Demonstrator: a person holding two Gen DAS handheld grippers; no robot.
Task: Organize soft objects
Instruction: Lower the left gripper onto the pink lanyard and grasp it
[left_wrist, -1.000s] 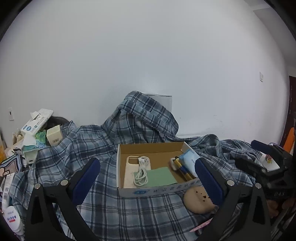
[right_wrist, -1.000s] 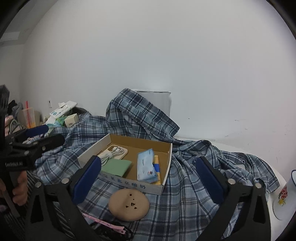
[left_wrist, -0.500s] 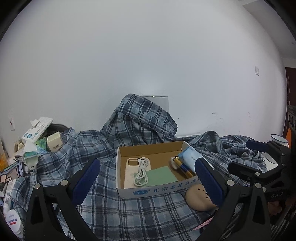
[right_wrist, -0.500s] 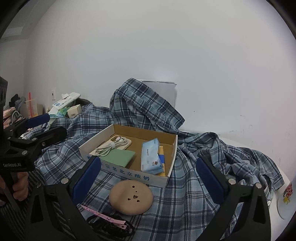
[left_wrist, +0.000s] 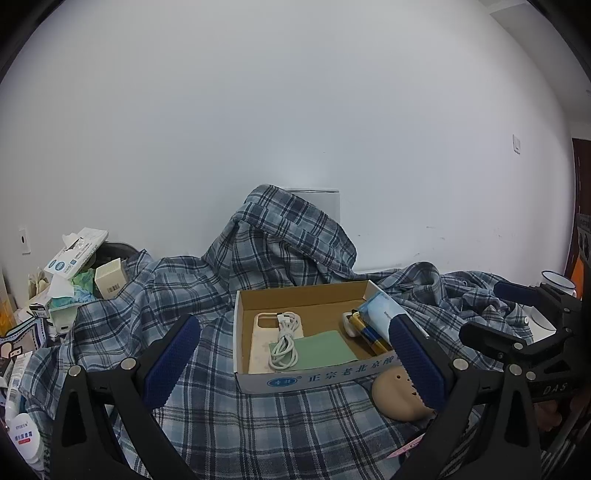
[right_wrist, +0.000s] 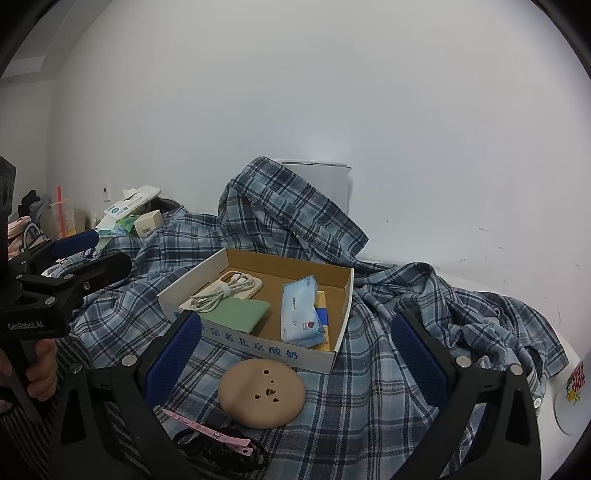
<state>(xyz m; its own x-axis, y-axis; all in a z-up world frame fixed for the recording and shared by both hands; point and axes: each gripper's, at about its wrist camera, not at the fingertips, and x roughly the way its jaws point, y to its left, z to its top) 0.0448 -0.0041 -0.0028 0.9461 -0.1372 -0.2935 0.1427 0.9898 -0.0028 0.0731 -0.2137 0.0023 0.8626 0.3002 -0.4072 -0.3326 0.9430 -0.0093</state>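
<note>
A blue plaid shirt lies crumpled over the table and over a white appliance at the back; it also shows in the right wrist view. On it sits an open cardboard box holding a phone case, a white cable, a green cloth and a tissue pack. A tan round pad lies in front of the box. My left gripper is open and empty, in front of the box. My right gripper is open and empty, above the pad.
A pile of boxes and tissue packs stands at the left. A pink clip and black hair ties lie near the front. A white cup and a plate sit at the right table edge.
Both grippers have moved a little closer to the box and stay open. The right gripper has come further into the left wrist view.
</note>
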